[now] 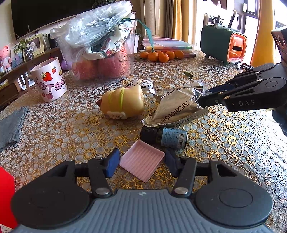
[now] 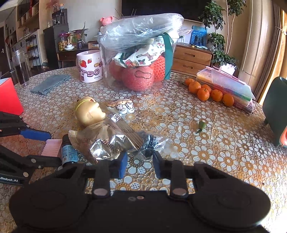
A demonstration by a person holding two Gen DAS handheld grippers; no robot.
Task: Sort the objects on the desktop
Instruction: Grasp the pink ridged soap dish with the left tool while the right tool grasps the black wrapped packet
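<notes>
A round counter [image 2: 224,136] fills the room's middle, covered in a lace-patterned cloth of gold and white flowers. Behind it a large dark television screen [image 2: 161,7] hangs on a pale wall [image 2: 93,10]. A wooden drawer cabinet [image 2: 192,59] stands beneath it, with leafy potted plants [image 2: 217,35] to its right. Beige and yellow curtains [image 1: 186,19] flank a bright window [image 1: 251,12], and sunlight falls across the cloth. On the far left, dark open shelves [image 2: 30,46] and a black cabinet [image 2: 53,41] line the wall, next to a low wooden sideboard [image 2: 70,53].
</notes>
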